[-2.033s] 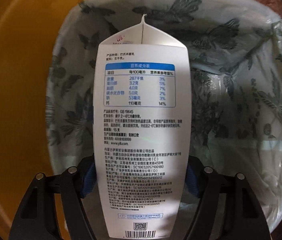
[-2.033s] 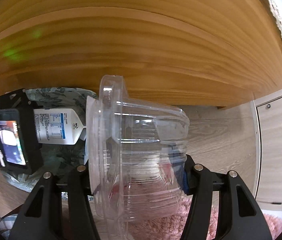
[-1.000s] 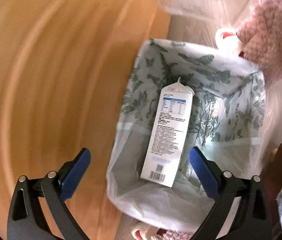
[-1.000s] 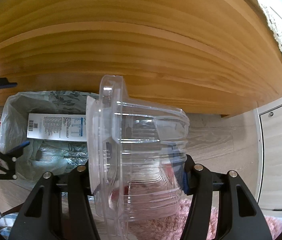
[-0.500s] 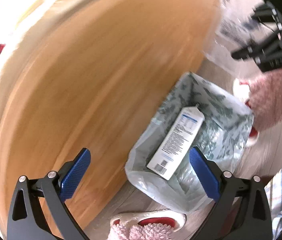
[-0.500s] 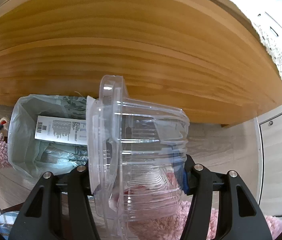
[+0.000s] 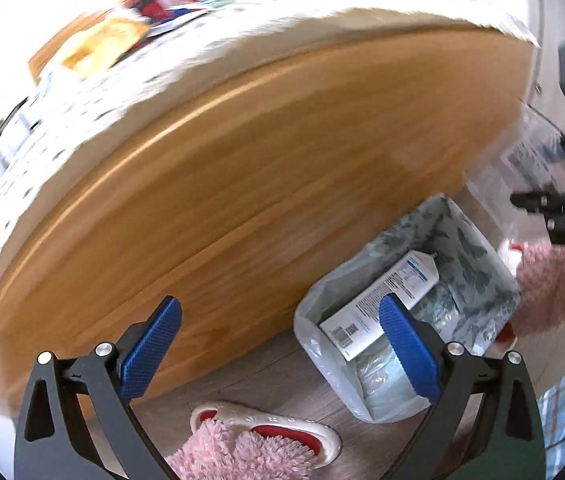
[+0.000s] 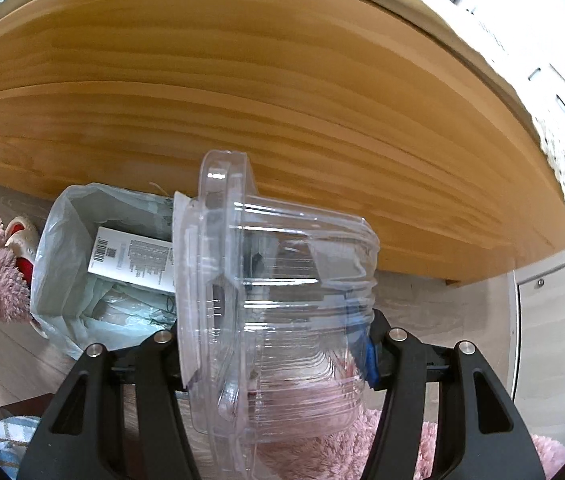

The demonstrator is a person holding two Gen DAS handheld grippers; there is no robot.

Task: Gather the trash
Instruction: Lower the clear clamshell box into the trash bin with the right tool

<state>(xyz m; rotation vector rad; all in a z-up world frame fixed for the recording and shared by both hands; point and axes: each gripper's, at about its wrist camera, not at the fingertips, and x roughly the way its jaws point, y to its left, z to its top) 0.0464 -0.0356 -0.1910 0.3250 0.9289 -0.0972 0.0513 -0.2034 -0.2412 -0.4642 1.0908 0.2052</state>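
Milk carton point(image 7: 382, 304) in lined bin point(image 7: 478, 248), wooden table point(image 7: 242, 168) beside, slipper point(image 7: 266, 436) near.

The bin point(image 7: 478, 240) stands on the floor point(image 7: 282, 372), touching the side panel of the desk point(image 7: 242, 168) at its 10 o'clock. A carton point(image 7: 378, 304) lies in the bin, its spout toward 2 o'clock. A slipper point(image 7: 266, 436) lies on the floor at the bin's 7 o'clock. In the right wrist view, a clamshell box point(image 8: 278, 304) sits between the jaws, at the bin's 3 o'clock.
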